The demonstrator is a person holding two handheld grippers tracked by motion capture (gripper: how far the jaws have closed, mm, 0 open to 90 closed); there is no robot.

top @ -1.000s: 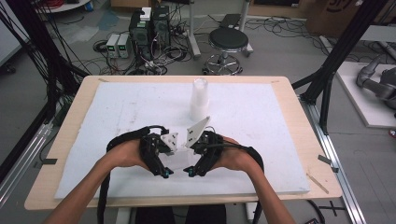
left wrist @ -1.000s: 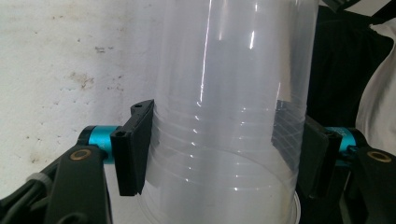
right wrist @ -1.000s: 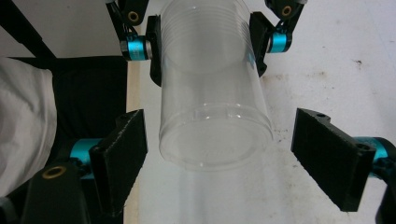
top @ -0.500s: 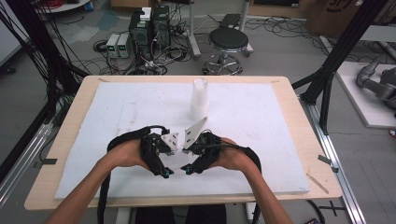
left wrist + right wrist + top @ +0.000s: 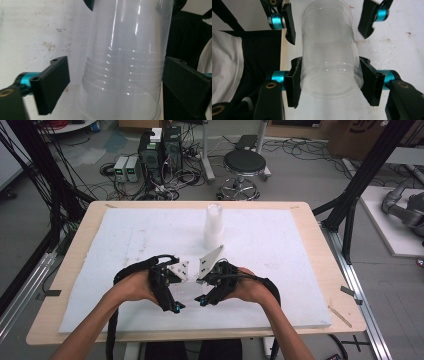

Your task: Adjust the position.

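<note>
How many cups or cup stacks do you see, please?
2: a pale stack stands upright at the table's far middle; a clear cup lies sideways nearer the front. Nested ones may be hidden.

Beyond the claws, toward the far edge of the surface (image 5: pixel 310 270), a white cup stack (image 5: pixel 213 225) stands upright on the white foam sheet (image 5: pixel 125 235) that covers the wooden top. Farther behind, on the floor (image 5: pixel 300 175), a black round stool (image 5: pixel 244 163) stands, and to the left of it are computer boxes (image 5: pixel 160 147) with many cables (image 5: pixel 170 180). A black frame post (image 5: pixel 370 175) rises at the right of the claws.
</note>
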